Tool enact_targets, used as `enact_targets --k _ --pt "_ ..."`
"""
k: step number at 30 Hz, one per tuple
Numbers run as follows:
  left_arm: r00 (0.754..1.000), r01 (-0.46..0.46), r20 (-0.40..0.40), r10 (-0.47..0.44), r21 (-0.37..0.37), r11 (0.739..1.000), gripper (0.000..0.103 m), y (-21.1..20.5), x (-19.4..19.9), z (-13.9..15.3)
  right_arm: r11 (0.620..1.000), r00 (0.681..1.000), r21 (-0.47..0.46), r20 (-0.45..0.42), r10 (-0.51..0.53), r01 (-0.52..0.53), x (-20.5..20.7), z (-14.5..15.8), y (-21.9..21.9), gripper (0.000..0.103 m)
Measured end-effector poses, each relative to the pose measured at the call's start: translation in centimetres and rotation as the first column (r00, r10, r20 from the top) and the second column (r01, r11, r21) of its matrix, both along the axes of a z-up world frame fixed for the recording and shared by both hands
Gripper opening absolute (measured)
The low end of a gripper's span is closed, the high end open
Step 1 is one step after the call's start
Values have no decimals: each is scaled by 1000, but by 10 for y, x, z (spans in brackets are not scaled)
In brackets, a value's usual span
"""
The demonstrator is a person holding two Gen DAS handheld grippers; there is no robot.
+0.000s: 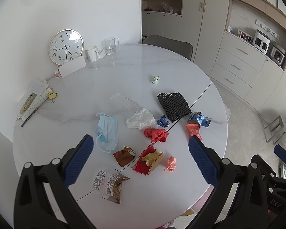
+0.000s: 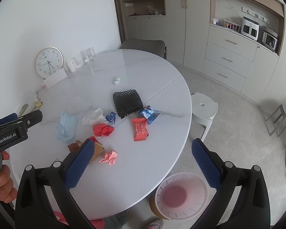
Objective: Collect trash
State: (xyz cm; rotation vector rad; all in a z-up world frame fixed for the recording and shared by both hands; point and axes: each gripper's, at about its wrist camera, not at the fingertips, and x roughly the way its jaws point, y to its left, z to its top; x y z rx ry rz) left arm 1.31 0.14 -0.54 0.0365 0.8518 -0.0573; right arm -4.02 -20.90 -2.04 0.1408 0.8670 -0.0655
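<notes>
- Both tools hover above the round white marble-look table [image 1: 162, 61], nothing gripped. Left gripper [image 1: 141, 150]: blue-padded fingers spread wide. Right gripper [image 2: 143, 152]: likewise wide apart, empty.
- Trash lies scattered mid-table: a pale blue surgical mask [image 1: 106, 131], a crumpled clear plastic bag [image 1: 141, 119], a red crumpled paper wad [image 1: 156, 134], a black foam mesh sleeve [image 1: 173, 106], an orange snack wrapper [image 2: 140, 128], a pink paper ball [image 2: 109, 157], and a small green-white paper ball [image 1: 155, 79] well apart from the rest.
- A translucent pink-bottomed bin [image 2: 181, 194] stands on the floor just beside the table's near edge, under the right gripper. Judged the drop point.
- Risk: thin wrappers and the mask lie flat on the smooth top; fingers closing from above may skid over them or push them along rather than pinch.
- Risk: pieces overlap near the red-and-tan torn packet [image 1: 148, 161]; one grab could drag a neighbour off the near edge, missing the bin.
- Risk: light paper may drift wide of the bin when let go.
- Risk: a far reach passes near the glass mug [image 1: 110, 45] and the round white wall clock [image 1: 65, 46] leaning against the wall; neither looks like trash.
- Hard to read: a clear ridged plastic tray [image 1: 122, 101] barely shows against the top. Wrapper print is illegible. The right finger covers part of the torn packet in the right view. Bin contents unclear through its haze.
</notes>
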Motion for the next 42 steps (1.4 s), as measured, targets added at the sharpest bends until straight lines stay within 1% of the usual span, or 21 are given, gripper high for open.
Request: enact_targets --k 20,33,35,39,42 --pt "1000 1 -4 -1 -2 1000 95 3 -1 2 1000 1000 0 1 -1 1 -1 1 0 101" --pt "1000 -8 -8 8 -1 1000 95 5 -1 -2 1000 1000 3 5 7 -7 -1 0 0 101" --pt "1000 -23 -19 23 -7 1000 95 10 0 -3 1000 1000 1 15 16 -16 -1 -1 1 101" --pt "995 -89 -50 87 -22 996 95 29 -4 -12 999 998 21 38 49 -50 0 -8 0 101" --pt "982 -161 -103 157 -37 986 95 52 -9 -28 995 995 52 36 88 -90 3 -20 -1 101"
